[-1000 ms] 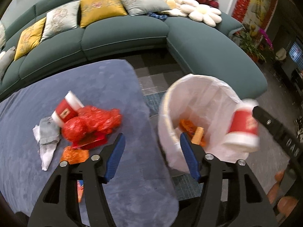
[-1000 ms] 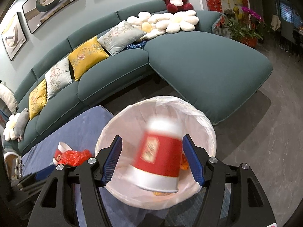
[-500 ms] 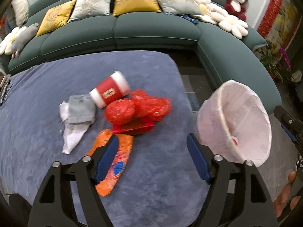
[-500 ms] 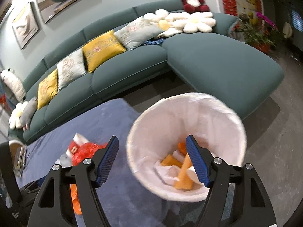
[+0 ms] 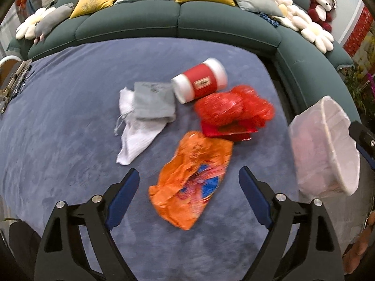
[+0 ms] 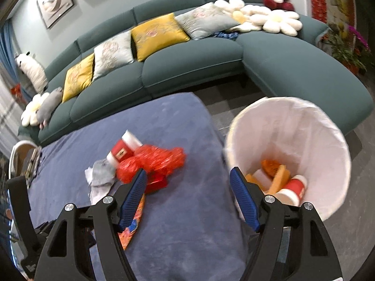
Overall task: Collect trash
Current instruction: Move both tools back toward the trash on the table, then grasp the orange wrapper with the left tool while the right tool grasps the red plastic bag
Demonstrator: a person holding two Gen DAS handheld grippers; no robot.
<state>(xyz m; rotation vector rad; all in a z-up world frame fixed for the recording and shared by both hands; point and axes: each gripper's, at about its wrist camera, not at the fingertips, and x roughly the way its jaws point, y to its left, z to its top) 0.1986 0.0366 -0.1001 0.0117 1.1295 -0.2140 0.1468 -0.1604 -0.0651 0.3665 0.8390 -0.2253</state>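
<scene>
Trash lies on a blue-covered table (image 5: 70, 89): an orange wrapper (image 5: 192, 180), a red mesh bag (image 5: 234, 110), a red and white paper cup (image 5: 201, 82) on its side, and a white and grey cloth (image 5: 143, 114). My left gripper (image 5: 188, 196) is open and empty, just above the orange wrapper. A white-lined bin (image 6: 290, 154) stands at the table's right edge and holds a red cup (image 6: 293, 189) and orange scraps. My right gripper (image 6: 188, 199) is open and empty, between the table trash (image 6: 150, 161) and the bin. The bin also shows in the left wrist view (image 5: 325, 145).
A teal sectional sofa (image 6: 192, 70) with yellow and grey cushions curves behind the table. Plush toys sit on it. Potted flowers (image 6: 346, 44) stand at far right. Grey tile floor lies around the bin. Objects sit at the table's far left edge (image 5: 14, 86).
My right gripper let go of a red cup, which now lies in the bin, and swung left toward the table. My left gripper moved left from the bin to over the orange wrapper.
</scene>
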